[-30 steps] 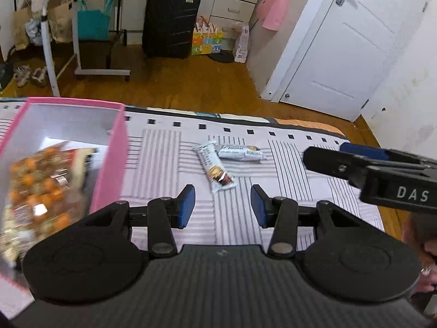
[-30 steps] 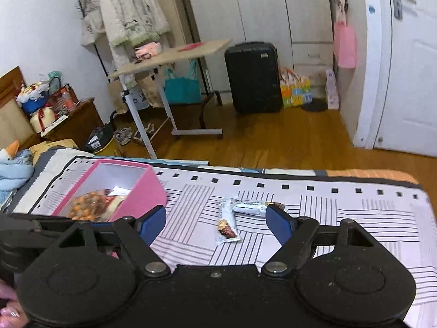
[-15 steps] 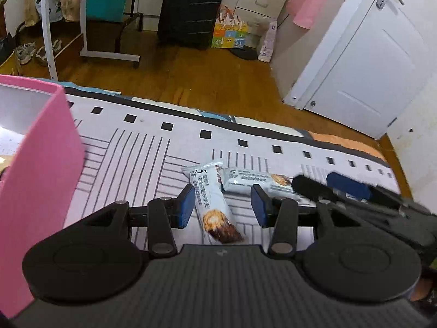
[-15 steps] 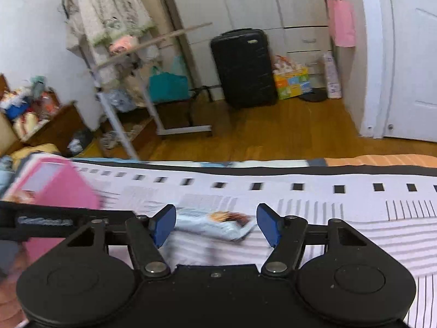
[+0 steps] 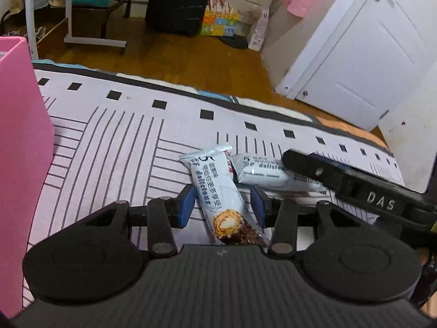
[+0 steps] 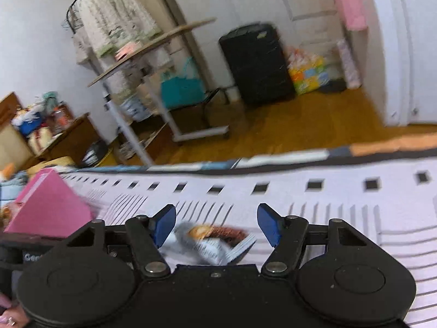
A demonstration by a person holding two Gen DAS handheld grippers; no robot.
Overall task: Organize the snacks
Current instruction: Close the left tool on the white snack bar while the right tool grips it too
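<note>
Both grippers had closed in on the bed (image 5: pixel 114 142) since the earlier frames, leaving the pink box (image 5: pixel 19 136) at far left. The left gripper (image 5: pixel 222 205), jaws spread, straddled the near snack bar (image 5: pixel 215 186); the right gripper (image 6: pixel 215 225), also spread, bracketed the second bar (image 6: pixel 210 240). Each should centre, lower, then pinch mid-wrapper.
</note>
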